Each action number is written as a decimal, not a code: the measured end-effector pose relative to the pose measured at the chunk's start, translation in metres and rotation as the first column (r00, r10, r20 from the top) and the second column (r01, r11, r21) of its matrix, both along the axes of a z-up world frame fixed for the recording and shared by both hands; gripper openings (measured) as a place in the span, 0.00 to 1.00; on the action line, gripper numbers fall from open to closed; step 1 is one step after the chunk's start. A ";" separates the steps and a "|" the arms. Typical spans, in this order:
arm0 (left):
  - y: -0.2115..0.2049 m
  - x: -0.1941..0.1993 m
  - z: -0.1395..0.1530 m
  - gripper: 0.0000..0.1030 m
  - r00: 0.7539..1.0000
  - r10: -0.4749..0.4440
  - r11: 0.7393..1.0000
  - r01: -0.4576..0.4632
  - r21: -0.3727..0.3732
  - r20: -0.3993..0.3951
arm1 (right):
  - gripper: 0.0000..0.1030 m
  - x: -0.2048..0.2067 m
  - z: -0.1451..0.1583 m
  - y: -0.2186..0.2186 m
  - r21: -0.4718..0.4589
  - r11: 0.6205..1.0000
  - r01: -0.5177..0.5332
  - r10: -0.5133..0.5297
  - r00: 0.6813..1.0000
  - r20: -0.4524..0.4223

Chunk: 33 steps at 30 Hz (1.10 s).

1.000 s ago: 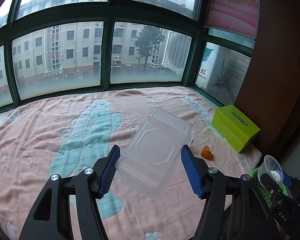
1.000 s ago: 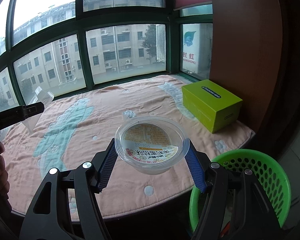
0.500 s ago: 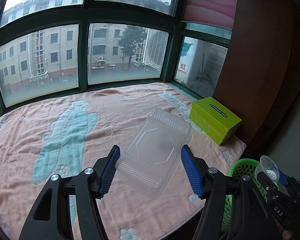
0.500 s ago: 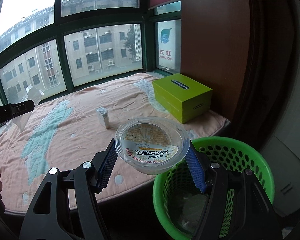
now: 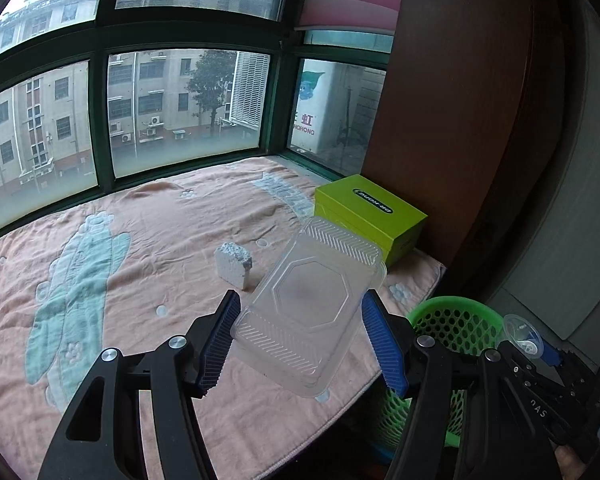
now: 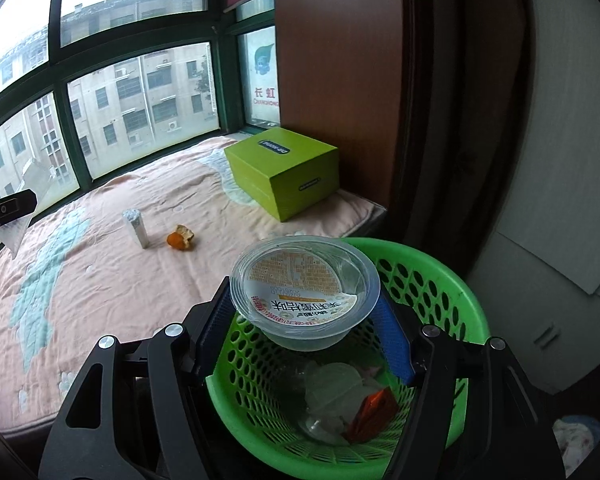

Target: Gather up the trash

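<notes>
Left gripper [image 5: 300, 336]: pads pinching clear plastic clamshell lid [image 5: 312, 312], held above pink blanket [image 5: 148, 248]. Styrofoam chunk [image 5: 233, 259] ahead-left of it.
Right gripper [image 6: 306, 312]: clamped on clear pudding cup [image 6: 306, 292], directly over green basket [image 6: 440, 280]. Trash already inside basket. Orange peel [image 6: 180, 237] ahead-left on blanket.

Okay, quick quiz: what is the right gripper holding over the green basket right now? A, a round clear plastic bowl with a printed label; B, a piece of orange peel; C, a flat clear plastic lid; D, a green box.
A: the right gripper clamps a round clear plastic bowl with a printed label, hanging just above the green basket.
</notes>
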<state>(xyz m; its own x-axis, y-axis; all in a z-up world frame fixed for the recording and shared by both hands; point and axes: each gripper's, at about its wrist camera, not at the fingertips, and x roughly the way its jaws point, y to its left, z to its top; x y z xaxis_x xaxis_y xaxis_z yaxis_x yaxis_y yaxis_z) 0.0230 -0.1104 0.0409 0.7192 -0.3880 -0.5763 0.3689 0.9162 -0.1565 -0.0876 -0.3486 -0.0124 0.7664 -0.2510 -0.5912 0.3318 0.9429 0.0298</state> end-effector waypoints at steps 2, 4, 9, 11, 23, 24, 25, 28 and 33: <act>-0.010 -0.002 -0.001 0.59 1.000 -0.024 1.000 0.024 0.004 -0.003 | 0.64 -0.002 -0.003 -0.008 0.004 1.000 0.020 -0.020 1.000 -0.010; -0.019 -0.003 -0.002 0.59 0.999 -0.045 0.999 0.045 0.008 -0.005 | 0.65 -0.006 -0.005 -0.015 0.010 0.999 0.040 -0.040 0.999 -0.016; -0.041 -0.008 -0.002 0.59 0.995 -0.098 0.995 0.098 0.013 -0.006 | 0.72 -0.014 -0.007 -0.029 0.015 0.997 0.073 -0.073 0.997 -0.017; -0.050 -0.009 -0.001 0.59 0.993 -0.118 0.993 0.118 0.015 -0.007 | 0.74 -0.016 -0.008 -0.033 0.020 0.997 0.080 -0.080 0.997 -0.017; -0.101 -0.020 -0.011 0.59 0.968 -0.247 0.968 0.248 0.028 -0.037 | 0.75 -0.033 -0.004 -0.049 0.026 0.992 0.123 -0.124 0.992 0.004; -0.104 -0.021 -0.012 0.59 0.966 -0.255 0.966 0.256 0.029 -0.041 | 0.75 -0.035 -0.003 -0.050 0.027 0.991 0.128 -0.129 0.992 0.006; -0.107 -0.022 -0.013 0.59 0.964 -0.263 0.964 0.264 0.032 -0.043 | 0.75 -0.036 -0.003 -0.052 0.029 0.991 0.133 -0.133 0.991 0.007; -0.116 -0.026 -0.016 0.59 0.956 -0.289 0.956 0.291 0.029 -0.052 | 0.75 -0.040 -0.002 -0.057 0.035 0.988 0.147 -0.148 0.989 0.013; -0.134 -0.032 -0.022 0.60 0.938 -0.340 0.939 0.342 0.031 -0.071 | 0.75 -0.048 -0.001 -0.062 0.041 0.985 0.167 -0.168 0.986 0.022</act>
